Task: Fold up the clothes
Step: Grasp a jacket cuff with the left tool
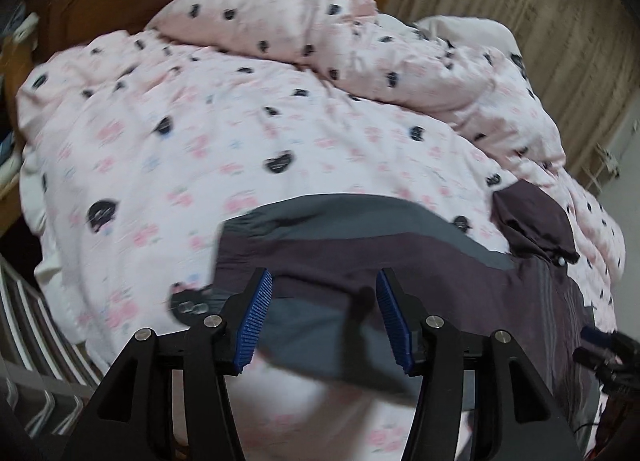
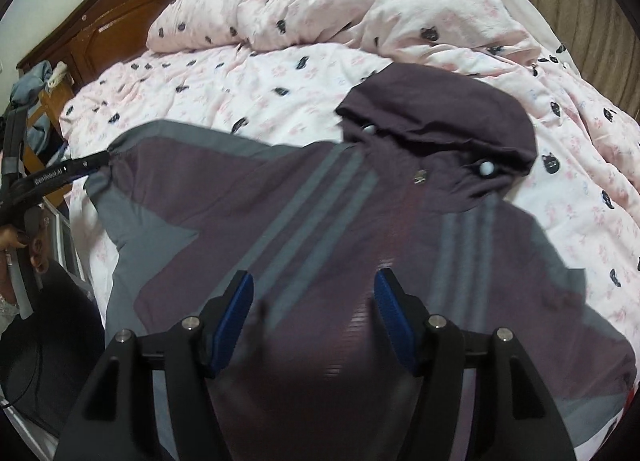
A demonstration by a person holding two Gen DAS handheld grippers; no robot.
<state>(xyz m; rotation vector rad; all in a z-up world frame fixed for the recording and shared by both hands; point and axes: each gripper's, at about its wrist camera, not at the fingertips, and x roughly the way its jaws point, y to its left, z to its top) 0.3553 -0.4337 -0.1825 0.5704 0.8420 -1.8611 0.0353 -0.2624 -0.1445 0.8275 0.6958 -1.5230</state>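
- Maroon hooded jacket [image 2: 320, 229] with grey panels and triple grey stripes lay spread flat on a bed, over a pink quilt [image 2: 280, 93] printed with black cat faces, its hood [image 2: 440, 129] at the far end.
- Right gripper [image 2: 314, 317] hovered over the jacket's chest, blue pads well apart, nothing between them.
- Left gripper [image 1: 324, 309] hung above the left sleeve [image 1: 320, 237] and a grey near edge, jaws part open and empty as far as the blurred view showed.
- Risk, by judgement: the thin, slippery fabric could bunch or slide on the soft quilt if pinched off its edge, leaving a crooked fold.
- A pad might also catch quilt along with sleeve and drag the bedding up.
- White toggles [image 2: 485, 169] near the hood could snag a fold.
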